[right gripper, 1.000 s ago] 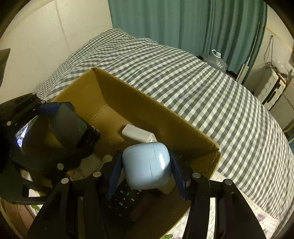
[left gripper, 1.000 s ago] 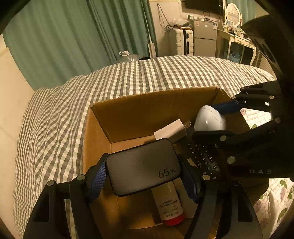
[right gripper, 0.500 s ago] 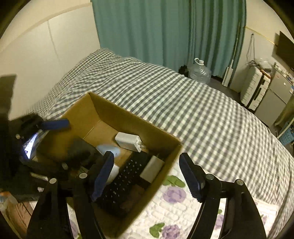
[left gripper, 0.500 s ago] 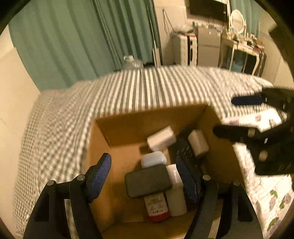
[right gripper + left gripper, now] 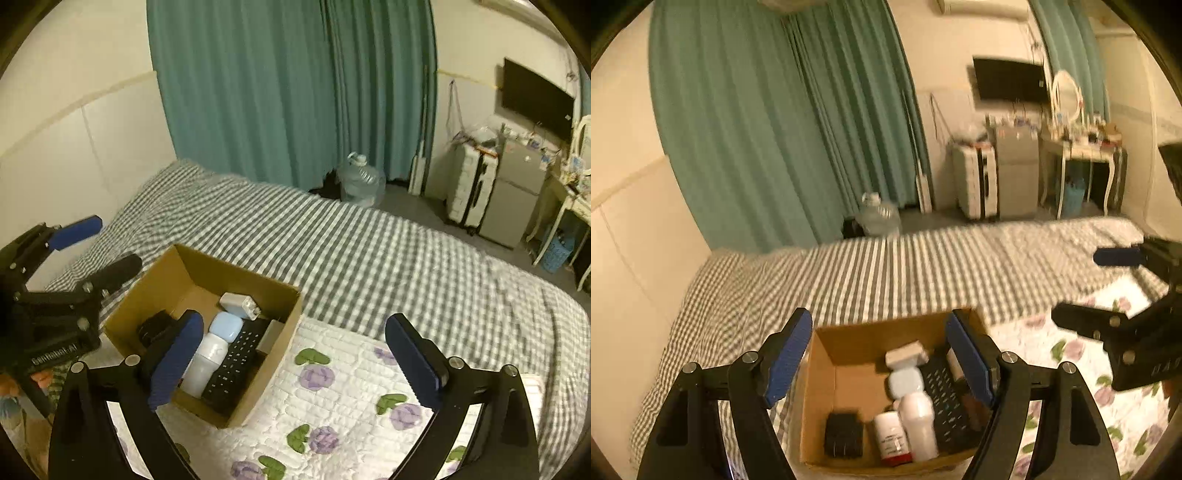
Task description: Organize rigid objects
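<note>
Bedroom scene from two wrist views. A bed (image 5: 369,258) covered with a grey-and-white checked sheet fills the middle ground; a white quilt printed with purple flowers (image 5: 332,398) lies over its near part. On the bed, at the quilt's edge, stands an open cardboard box (image 5: 284,332). Inside it lie a black charger block (image 5: 844,435), a white bottle with a red base (image 5: 892,437), a second white bottle (image 5: 918,424), a pale blue case (image 5: 905,382), a white plug adapter (image 5: 238,304) and a black remote control (image 5: 236,360). The left gripper (image 5: 882,358) hangs above the box with its blue-padded jaws spread wide and nothing between them; they have just been opening a little further. The right gripper (image 5: 295,365) is beside the box over the quilt, its jaws likewise wide apart and empty, having just been opening. Behind the bed hang teal curtains (image 5: 277,92), with a large clear water jug (image 5: 360,182) on the floor at their foot. Along the far wall stand a white suitcase (image 5: 467,184), a small grey refrigerator (image 5: 511,195) and a white dressing table (image 5: 1078,155), with a dark wall-mounted screen (image 5: 535,98) above.
</note>
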Motion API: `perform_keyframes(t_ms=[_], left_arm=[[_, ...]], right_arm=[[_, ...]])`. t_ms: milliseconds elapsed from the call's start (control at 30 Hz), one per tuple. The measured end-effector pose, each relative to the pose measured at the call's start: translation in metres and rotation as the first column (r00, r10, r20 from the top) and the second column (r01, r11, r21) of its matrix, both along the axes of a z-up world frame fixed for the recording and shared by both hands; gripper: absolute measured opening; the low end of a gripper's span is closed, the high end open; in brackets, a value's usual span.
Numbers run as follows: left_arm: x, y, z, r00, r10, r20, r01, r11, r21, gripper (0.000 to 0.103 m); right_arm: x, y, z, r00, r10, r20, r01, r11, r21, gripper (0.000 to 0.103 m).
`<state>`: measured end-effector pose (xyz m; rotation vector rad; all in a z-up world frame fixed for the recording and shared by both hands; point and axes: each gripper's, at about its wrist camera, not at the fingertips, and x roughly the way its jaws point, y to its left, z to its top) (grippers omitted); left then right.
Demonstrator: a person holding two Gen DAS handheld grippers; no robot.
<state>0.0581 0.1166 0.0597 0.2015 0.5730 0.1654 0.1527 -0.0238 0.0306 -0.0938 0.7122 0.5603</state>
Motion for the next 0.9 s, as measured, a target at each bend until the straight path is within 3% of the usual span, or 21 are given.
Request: perform_keyframes(t_ms=[200,367,500,633,767,900], left_arm=[[-0.021,-0.017,0.021,0.993,-0.011,0.114,0.011,1.000,0.005,0.080],[-0.042,-0.029,0.026,0.985,-0.007,0.173,0.008,1.000,-0.008,0.080],[-0.055,-0.037,0.014,0.985,-0.022,0.172,0.022,1.000,0.002,0.080],[-0.065,-0.043,-0.006,0.986,-0.031,0.164,0.027,0.999,0.029,0.080],[-0.076,-0.041,-0.027,0.990,-0.012,0.138,0.016,1.000,-0.025,0.080],[-0.084,-0.043,-0.045,0.993,-0.005,0.119,0.009,1.000,-0.028,0.080]], right_arm=[[-0.039,-0.023,0.021,0.990,-0.054,0.129,0.058,0.998,-0.027,0.103],[-0.075,-0.040,0.023,0.975,-0.110,0.194,0.111,0.994,0.004,0.103],[-0.106,-0.051,0.006,0.965,-0.126,0.230,0.117,0.992,0.051,0.103],[-0.131,-0.046,-0.028,0.946,-0.120,0.302,0.130,0.991,-0.012,0.103],[-0.132,-0.058,-0.048,0.944,-0.199,0.264,0.194,0.980,0.042,0.103],[-0.121,-0.071,-0.053,0.937,-0.301,0.180,0.286,0.953,0.100,0.103]])
